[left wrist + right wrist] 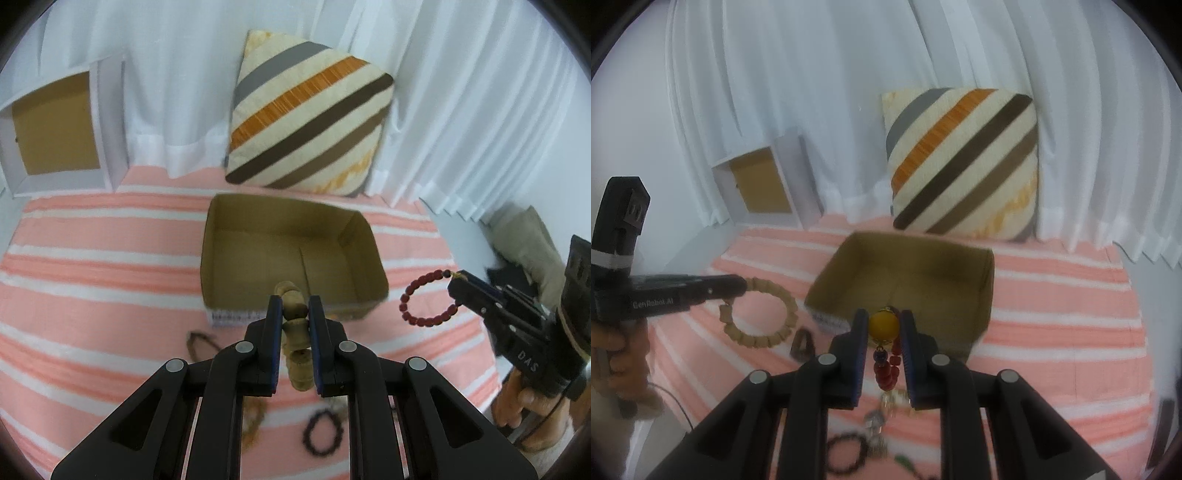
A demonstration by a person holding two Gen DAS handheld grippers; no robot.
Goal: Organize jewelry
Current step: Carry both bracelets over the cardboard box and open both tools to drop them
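In the left wrist view my left gripper (pixel 295 301) is shut on a tan wooden bead bracelet (pixel 295 354), held just in front of the open cardboard box (pixel 362 258). The right wrist view shows that gripper (pixel 742 286) from the side, with the wooden ring (pixel 761 314) hanging below it. My right gripper (pixel 884 315) is shut on the yellow bead (pixel 884 324) of a red bead bracelet, and its red beads (pixel 886 369) dangle between the fingers. From the left wrist view the red bracelet (pixel 424 301) hangs from the right gripper (pixel 454 284), to the right of the box (pixel 982 295).
More jewelry lies on the pink striped cloth (pixel 92 258): a black bead bracelet (pixel 323 434), a dark piece (pixel 803 341) by the box's near corner, and several small pieces (pixel 875 424). A striped pillow (pixel 310 110) and a white box (pixel 55 129) stand against the curtain.
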